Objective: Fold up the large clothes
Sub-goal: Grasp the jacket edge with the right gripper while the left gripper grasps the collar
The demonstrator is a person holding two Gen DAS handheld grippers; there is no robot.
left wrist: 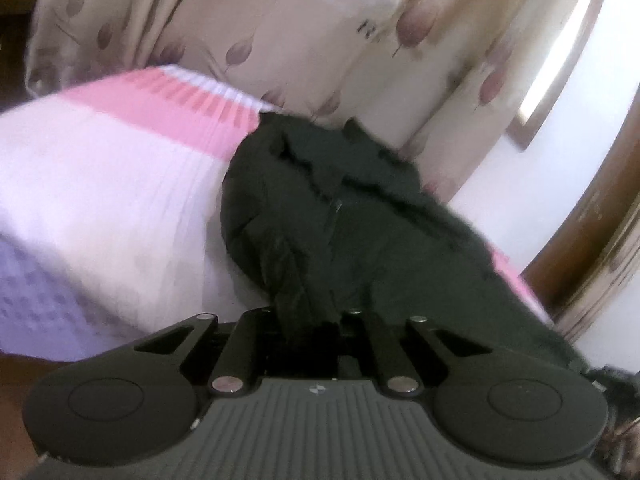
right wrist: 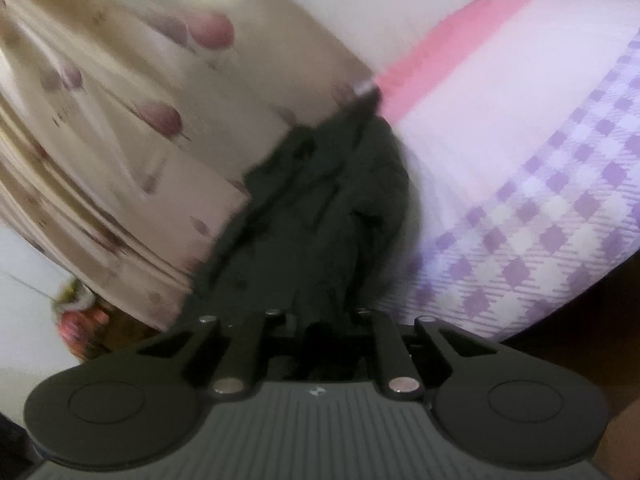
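A floral curtain (left wrist: 304,40) hangs at the far side behind the bed (left wrist: 100,208), whose cover runs in pink, white and lilac-check bands, and a wooden frame (left wrist: 580,240) stands at far right in the left wrist view. The dark coat (left wrist: 340,216) lies bunched on the far edge of the bed against the curtain and trails near into both grippers. The left gripper (left wrist: 310,324) is clenched on a fold of the coat, and the right gripper (right wrist: 320,326) likewise grasps the coat; no writing is legible.
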